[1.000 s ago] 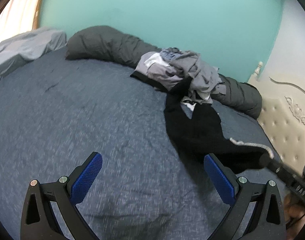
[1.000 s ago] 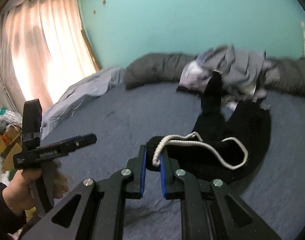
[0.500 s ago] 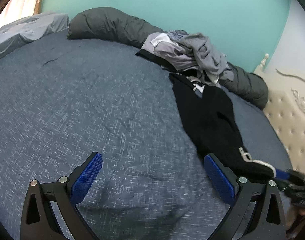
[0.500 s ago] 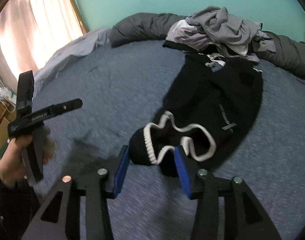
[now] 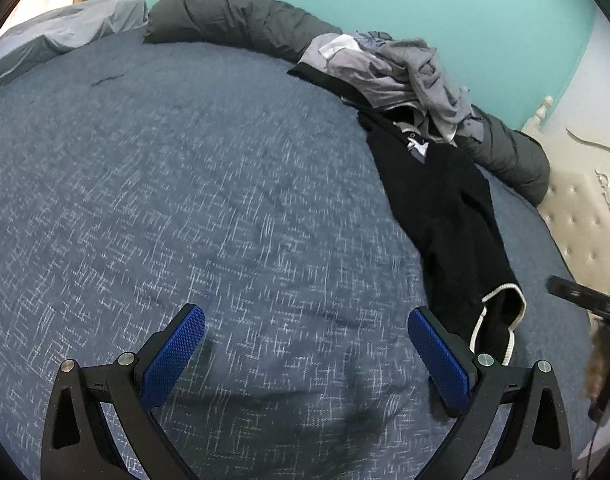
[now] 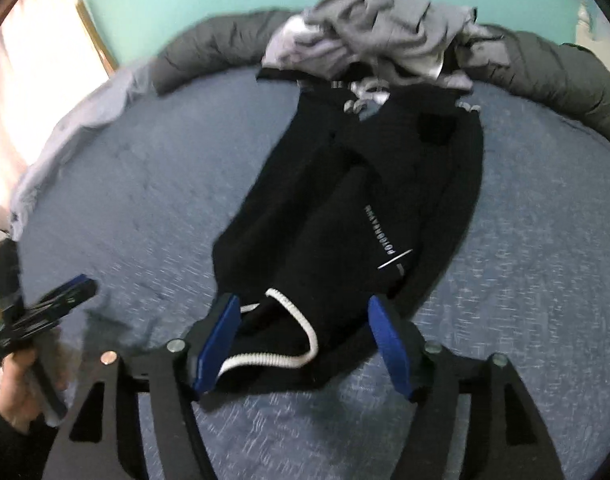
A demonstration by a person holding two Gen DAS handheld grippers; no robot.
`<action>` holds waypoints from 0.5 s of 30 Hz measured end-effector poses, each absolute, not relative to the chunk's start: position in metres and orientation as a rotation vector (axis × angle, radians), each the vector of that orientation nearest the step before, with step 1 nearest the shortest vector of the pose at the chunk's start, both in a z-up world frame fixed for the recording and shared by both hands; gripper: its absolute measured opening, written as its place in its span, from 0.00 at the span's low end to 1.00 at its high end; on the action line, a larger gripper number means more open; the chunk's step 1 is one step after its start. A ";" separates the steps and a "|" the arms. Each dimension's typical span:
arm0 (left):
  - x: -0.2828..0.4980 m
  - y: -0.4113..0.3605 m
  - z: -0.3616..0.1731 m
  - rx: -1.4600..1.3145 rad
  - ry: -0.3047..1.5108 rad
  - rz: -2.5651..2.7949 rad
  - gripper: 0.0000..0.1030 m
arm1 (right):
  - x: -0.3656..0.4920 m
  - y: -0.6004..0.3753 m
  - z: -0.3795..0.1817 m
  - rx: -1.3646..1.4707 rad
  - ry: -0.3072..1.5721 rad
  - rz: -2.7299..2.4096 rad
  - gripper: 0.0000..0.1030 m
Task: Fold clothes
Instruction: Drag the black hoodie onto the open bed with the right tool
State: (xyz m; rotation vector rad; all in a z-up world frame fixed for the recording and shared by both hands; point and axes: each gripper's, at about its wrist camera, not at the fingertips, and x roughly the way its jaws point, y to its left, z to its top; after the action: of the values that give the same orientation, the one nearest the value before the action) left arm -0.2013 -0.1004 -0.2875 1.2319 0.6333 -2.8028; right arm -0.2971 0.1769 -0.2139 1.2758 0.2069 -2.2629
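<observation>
A black garment (image 6: pixel 357 216) with white-trimmed edge lies stretched out on the blue bed (image 6: pixel 145 208); it also shows in the left wrist view (image 5: pixel 445 208) at the right. My right gripper (image 6: pixel 305 336) is open, its blue pads on either side of the white-trimmed end, which lies loose on the bed. My left gripper (image 5: pixel 305 348) is open and empty over bare bedspread (image 5: pixel 185 184), left of the garment. The left gripper also shows at the left of the right wrist view (image 6: pixel 53 308).
A heap of grey clothes (image 5: pixel 401 68) lies at the garment's far end against a long dark grey bolster (image 5: pixel 241 20). A light grey pillow (image 5: pixel 61 36) lies far left. A cream tufted headboard (image 5: pixel 585 216) stands right. The wall is turquoise.
My right gripper, shut on the garment's white-trimmed end a second ago, has opened and let it drop on the bed. The garment now lies drawn out flat. The left gripper stayed open.
</observation>
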 end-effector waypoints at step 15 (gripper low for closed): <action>-0.201 -0.105 -0.289 1.247 0.637 -2.799 1.00 | -0.334 0.139 -0.260 1.349 0.425 -2.237 0.10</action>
State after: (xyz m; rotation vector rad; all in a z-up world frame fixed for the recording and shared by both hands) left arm -0.2012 -0.1052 -0.2893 1.2468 0.6375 -2.7994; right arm -0.3343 0.1391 -0.2596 1.3492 0.4248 -2.2370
